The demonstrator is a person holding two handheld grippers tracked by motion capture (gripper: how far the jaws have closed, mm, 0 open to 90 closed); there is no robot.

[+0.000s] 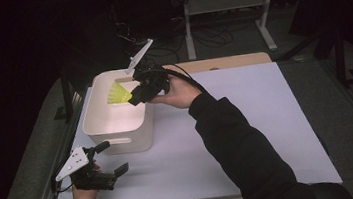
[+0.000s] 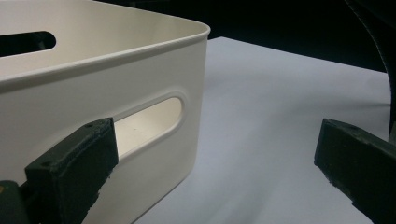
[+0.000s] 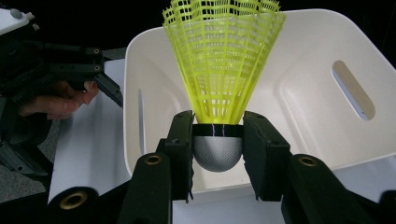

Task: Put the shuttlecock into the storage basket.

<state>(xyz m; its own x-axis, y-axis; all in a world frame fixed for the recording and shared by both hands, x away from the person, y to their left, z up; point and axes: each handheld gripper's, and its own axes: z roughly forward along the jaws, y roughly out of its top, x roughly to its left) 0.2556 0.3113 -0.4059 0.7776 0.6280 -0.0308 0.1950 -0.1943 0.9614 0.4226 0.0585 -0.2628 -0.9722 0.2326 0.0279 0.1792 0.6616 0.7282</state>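
No text, label, brand, number or sign can be read anywhere in these pictures. The white bin point(image 1: 118, 131) near the table's point(image 1: 249, 136) left edge has plain walls with no print on them, and the yellow shuttlecock point(image 3: 223, 60) shows only a plain dark band above its grey cap, with no lettering. The tabletop itself is blank.

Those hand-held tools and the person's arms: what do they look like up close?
Each tool, the left and the right, is a chunky black body with two blocky black jaws, brass-ringed screw holes behind them, a pale grey three-cornered plate on top and a black cable trailing off. The person wears dark long sleeves; the hands are bare.
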